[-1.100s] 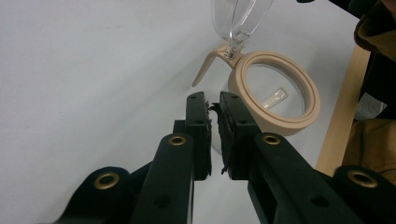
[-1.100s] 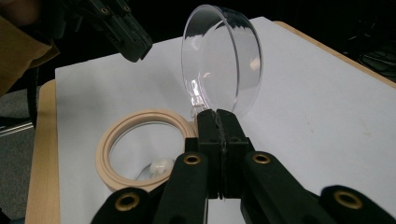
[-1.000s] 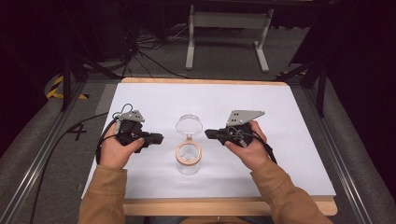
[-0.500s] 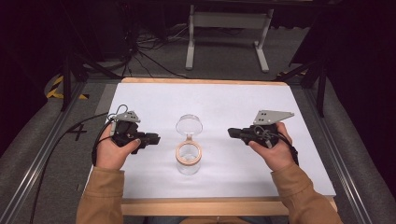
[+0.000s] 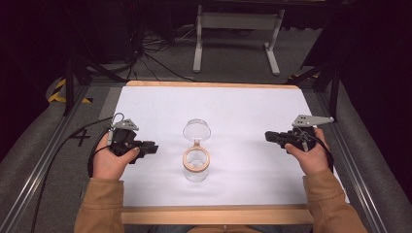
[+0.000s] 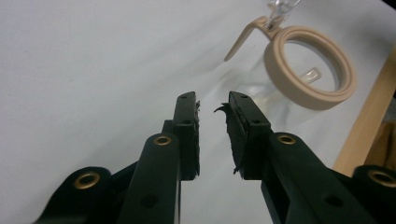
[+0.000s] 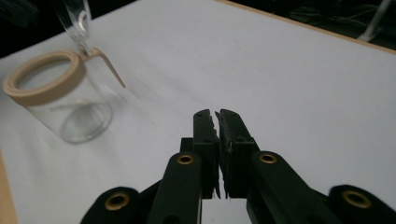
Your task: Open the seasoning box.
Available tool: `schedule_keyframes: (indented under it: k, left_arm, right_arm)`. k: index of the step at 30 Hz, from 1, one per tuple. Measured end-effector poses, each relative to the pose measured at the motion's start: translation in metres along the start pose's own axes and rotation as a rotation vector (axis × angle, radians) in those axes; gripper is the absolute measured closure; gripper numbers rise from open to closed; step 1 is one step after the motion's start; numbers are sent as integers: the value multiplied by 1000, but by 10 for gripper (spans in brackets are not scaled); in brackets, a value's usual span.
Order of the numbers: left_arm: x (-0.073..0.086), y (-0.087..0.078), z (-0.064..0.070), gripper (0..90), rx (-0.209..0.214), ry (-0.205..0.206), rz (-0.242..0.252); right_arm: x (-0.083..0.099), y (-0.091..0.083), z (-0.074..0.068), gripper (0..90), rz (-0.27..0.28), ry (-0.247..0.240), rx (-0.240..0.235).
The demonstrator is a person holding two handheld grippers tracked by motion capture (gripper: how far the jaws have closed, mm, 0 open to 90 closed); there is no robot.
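A clear glass jar (image 5: 196,165) with a tan rim stands upright in the middle of the white table. Its clear hinged lid (image 5: 197,130) is flipped open behind it. The jar looks empty. My left gripper (image 5: 151,147) rests left of the jar, a short way off, pointing at it; in the left gripper view its jaws (image 6: 212,108) stand slightly apart with nothing between them, and the jar (image 6: 299,74) sits just beyond. My right gripper (image 5: 268,136) is far to the right of the jar, jaws pressed together (image 7: 216,115), empty. The jar (image 7: 63,95) shows at the left of that view.
The white table (image 5: 243,111) has a wooden front edge (image 5: 218,213). Grey padded rails run along both sides. A white metal stand (image 5: 235,29) and cables lie on the floor behind the table.
My right gripper has drawn away from the jar to the right. My left gripper has slid slightly left and back. The jar stays put with its lid open.
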State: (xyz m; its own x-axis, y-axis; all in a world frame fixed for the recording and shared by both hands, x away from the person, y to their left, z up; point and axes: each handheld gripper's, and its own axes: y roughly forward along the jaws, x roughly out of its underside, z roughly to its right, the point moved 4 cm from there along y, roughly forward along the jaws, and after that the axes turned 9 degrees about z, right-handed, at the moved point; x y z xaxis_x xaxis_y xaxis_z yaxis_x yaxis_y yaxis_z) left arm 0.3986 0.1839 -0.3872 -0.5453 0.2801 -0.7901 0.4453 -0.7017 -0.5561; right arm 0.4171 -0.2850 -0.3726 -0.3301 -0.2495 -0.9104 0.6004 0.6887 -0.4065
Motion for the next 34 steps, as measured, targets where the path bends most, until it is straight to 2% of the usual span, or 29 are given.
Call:
schedule_keyframes:
  k: [2,3,4,7,9,16,18,22,25,28,30,34]
  left_arm:
    - [1,0,-1,738,-6,0,-4]
    - [3,1,-5,737,-7,-10,-14]
    - [4,2,-6,736,-7,-21,-17]
    - [5,3,-10,735,-20,-27,-24]
    - [8,5,-14,732,-27,-38,-36]
    - [14,8,-24,722,-34,-70,-57]
    - [15,9,-25,721,-41,-78,-64]
    - [20,13,-31,721,-51,-98,-84]
    - [24,18,-35,722,-60,-102,-121]
    - [28,22,-37,710,-47,-105,-163]
    - [29,24,-37,709,-45,-104,-187]
    - [29,28,-37,694,-37,-104,-194]
  right_arm:
    - [3,-3,4,848,-7,10,10]
    - [8,-7,13,815,-27,31,28]
    - [11,-8,16,796,-36,41,34]
    - [17,-9,24,778,-52,40,54]
    - [27,-10,34,754,-82,59,90]
    - [47,-9,53,712,-137,97,135]
    - [50,-8,54,709,-147,101,138]
    - [64,-2,60,703,-200,96,164]
    - [75,4,62,698,-245,88,172]
    - [83,9,61,680,-293,68,174]
    - [84,10,60,665,-297,56,175]
    - [84,9,56,656,-293,46,181]
